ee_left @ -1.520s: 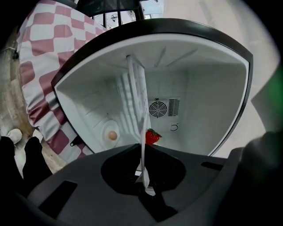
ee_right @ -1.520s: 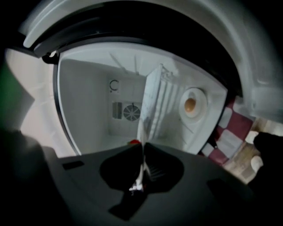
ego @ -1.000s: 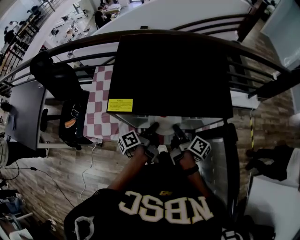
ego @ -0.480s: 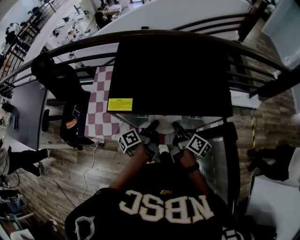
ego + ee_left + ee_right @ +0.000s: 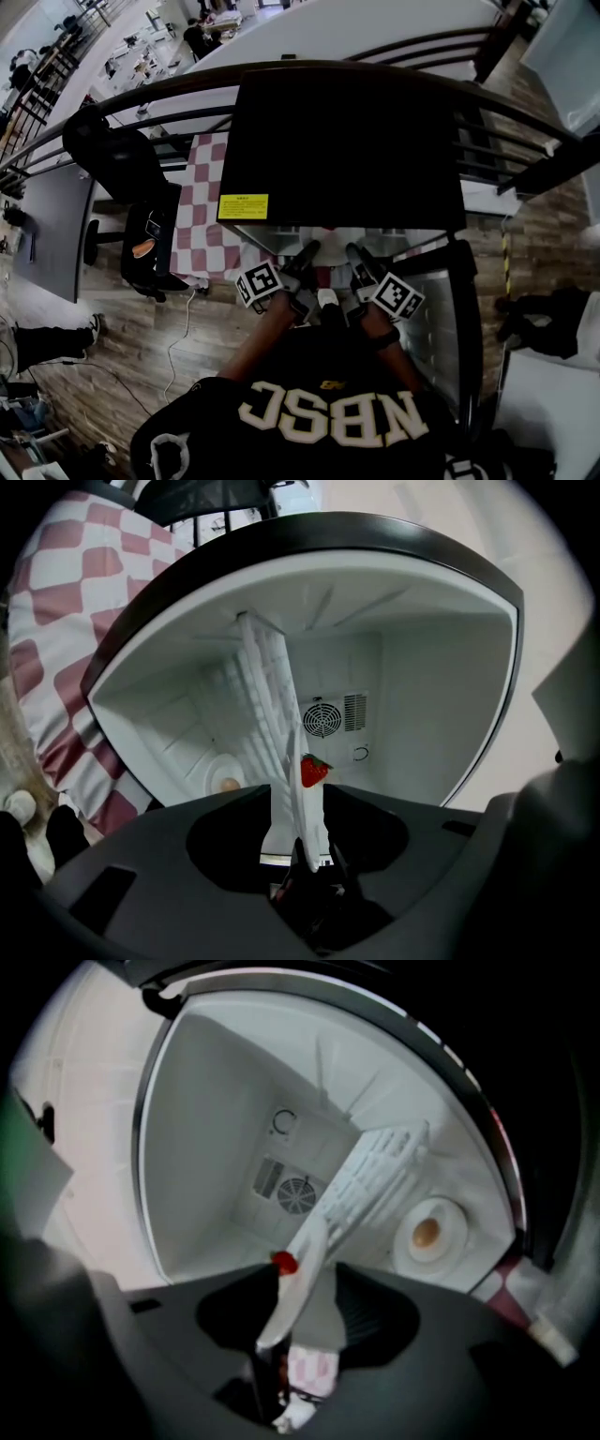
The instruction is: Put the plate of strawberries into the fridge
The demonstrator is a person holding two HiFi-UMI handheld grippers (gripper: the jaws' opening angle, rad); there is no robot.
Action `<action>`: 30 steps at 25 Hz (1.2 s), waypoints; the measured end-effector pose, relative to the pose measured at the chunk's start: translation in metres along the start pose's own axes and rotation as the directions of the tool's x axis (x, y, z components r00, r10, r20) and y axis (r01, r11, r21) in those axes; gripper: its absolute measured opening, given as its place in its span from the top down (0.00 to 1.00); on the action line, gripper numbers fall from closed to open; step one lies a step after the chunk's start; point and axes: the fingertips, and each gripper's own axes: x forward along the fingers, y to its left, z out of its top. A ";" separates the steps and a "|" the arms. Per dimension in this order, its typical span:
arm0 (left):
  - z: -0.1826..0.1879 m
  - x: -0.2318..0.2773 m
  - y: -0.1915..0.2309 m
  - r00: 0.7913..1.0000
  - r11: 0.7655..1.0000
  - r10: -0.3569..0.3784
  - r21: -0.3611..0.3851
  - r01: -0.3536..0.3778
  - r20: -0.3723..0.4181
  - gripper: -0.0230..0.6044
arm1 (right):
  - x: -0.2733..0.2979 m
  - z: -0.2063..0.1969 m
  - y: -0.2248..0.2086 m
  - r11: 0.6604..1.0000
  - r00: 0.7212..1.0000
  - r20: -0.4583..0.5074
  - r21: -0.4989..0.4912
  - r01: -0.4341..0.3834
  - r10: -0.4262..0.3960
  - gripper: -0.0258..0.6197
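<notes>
A white plate with a red strawberry on it shows edge-on between the jaws of my left gripper. In the right gripper view the same plate and strawberry lie between the jaws of my right gripper. Both pairs of jaws are opening, with dark gaps beside the plate's rim. In the head view the left gripper and right gripper reach into the open fridge, with the plate between them.
Inside the fridge are a white wire shelf, a rear fan grille and a small dish holding a brown round thing. The open fridge door stands at the right. A red-checked cloth lies to the left.
Both grippers stay at the fridge opening. The right gripper's marker cube has shifted slightly down and right, and the fingers sit a little wider round the plate.
</notes>
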 end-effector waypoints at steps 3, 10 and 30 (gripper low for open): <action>-0.002 -0.005 -0.005 1.000 0.997 -0.003 0.075 0.004 -0.019 0.68 | -0.006 -0.002 0.002 0.996 1.000 0.016 -0.086 0.018 -0.016 0.67; -0.004 -0.022 -0.004 0.999 0.985 0.034 0.170 -0.029 -0.027 0.67 | -0.019 -0.003 0.008 0.988 0.998 0.061 -0.151 0.043 -0.034 0.67; -0.018 -0.071 -0.021 0.991 0.548 0.121 0.829 -0.108 0.050 0.71 | -0.060 -0.026 0.033 0.689 0.975 0.151 -0.690 0.221 -0.162 0.72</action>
